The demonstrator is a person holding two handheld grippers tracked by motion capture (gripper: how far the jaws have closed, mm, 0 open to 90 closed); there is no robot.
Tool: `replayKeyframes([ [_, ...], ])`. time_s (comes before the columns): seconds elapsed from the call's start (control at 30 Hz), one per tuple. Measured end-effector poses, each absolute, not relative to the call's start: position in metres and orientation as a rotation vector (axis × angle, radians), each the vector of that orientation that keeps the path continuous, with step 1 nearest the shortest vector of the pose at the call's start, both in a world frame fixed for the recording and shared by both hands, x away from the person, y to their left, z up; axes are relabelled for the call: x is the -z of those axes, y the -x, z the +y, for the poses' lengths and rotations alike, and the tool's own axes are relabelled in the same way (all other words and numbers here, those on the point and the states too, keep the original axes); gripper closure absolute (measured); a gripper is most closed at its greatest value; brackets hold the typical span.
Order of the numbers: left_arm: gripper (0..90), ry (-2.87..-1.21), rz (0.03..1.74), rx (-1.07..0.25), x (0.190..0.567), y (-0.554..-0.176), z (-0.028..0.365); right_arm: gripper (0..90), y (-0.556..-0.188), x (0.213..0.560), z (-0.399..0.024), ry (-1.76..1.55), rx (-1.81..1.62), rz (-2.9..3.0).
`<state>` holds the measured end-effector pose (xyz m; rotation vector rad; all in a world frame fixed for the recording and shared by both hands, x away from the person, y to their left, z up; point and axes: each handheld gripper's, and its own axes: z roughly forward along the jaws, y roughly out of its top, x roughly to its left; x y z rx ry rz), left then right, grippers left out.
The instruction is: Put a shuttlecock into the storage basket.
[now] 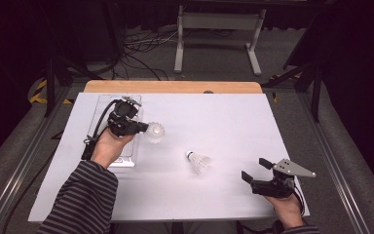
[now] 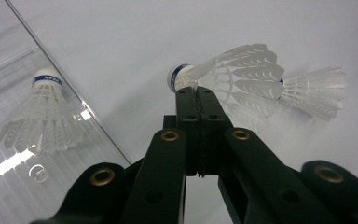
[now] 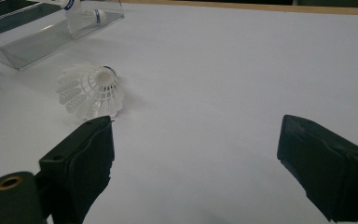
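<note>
Left gripper [image 2: 196, 91] clenched on a feathered white shuttlecock [image 2: 242, 74]; right gripper [image 3: 196, 154] released above smooth tabletop.

Grey floor [image 1: 214, 58], dark surroundings

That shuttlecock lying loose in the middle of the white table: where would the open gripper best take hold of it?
Probably at the narrow stem just behind the cork, as the left gripper holds its own shuttlecock. The loose shuttlecock lies on its side, cork toward the table's far edge, its feather skirt looking wide and fragile. The open right gripper could come from its own side, jaws straddling the stem.
</note>
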<state>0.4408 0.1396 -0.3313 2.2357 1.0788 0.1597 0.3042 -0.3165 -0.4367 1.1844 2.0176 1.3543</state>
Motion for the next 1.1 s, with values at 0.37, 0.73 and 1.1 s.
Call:
replayKeyframes([
  [0.37,89.8,-2.195,1.091,-0.172,0.327,-0.435,0.155,11.8,-0.304,0.437,-0.316,-1.185,-1.347,2.022],
  [0.73,89.8,-2.164,1.104,-0.188,0.321,-0.430,0.169,11.8,-0.304,0.437,-0.316,-1.185,-1.355,2.021],
  [1.1,89.8,-2.143,1.117,-0.209,0.317,-0.427,0.180,11.8,-0.304,0.437,-0.316,-1.187,-1.352,2.021],
])
